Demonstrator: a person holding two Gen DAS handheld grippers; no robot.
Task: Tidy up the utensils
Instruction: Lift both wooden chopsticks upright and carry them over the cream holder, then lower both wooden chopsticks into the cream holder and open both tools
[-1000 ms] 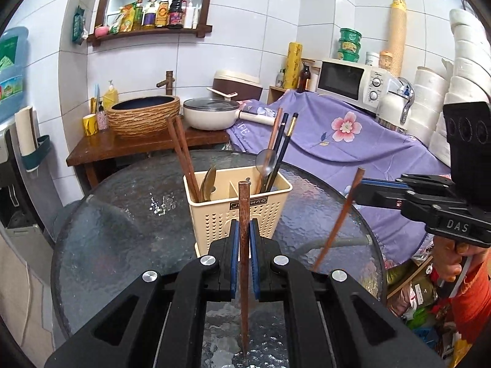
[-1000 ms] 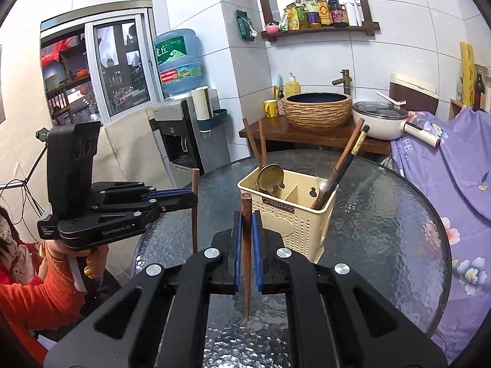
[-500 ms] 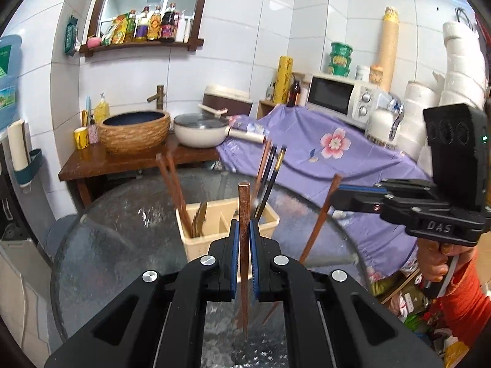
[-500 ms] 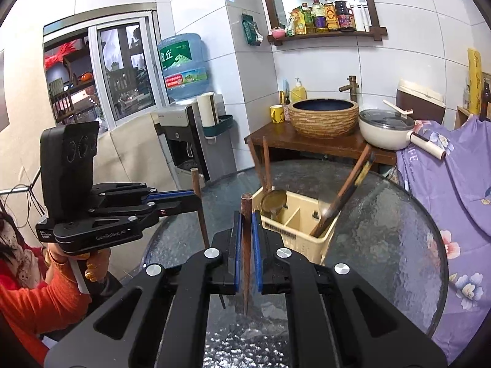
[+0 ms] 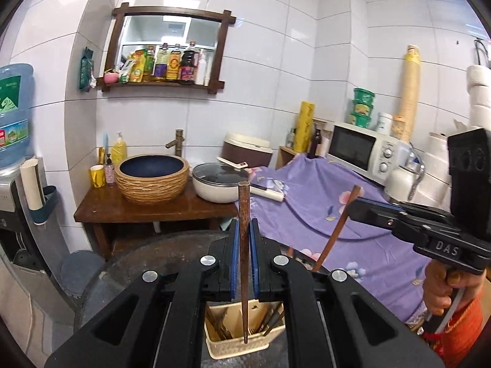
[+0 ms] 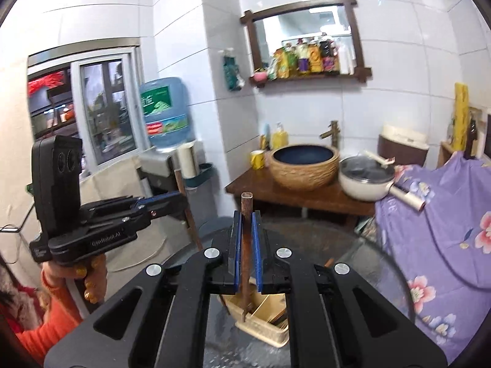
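My left tool [image 5: 244, 263] pinches a chopstick [image 5: 244, 245] upright, its tip over the utensil basket [image 5: 236, 342] on the bench [image 5: 129, 263]. My right tool [image 6: 244, 260] pinches a second chopstick [image 6: 245, 245], above the same basket.

Your left gripper [image 5: 244, 263] is clamped shut on a chopstick [image 5: 244, 245], raised and angled slightly downward. Your right gripper [image 6: 244, 257] is likewise clamped on its own chopstick [image 6: 245, 245], alongside.
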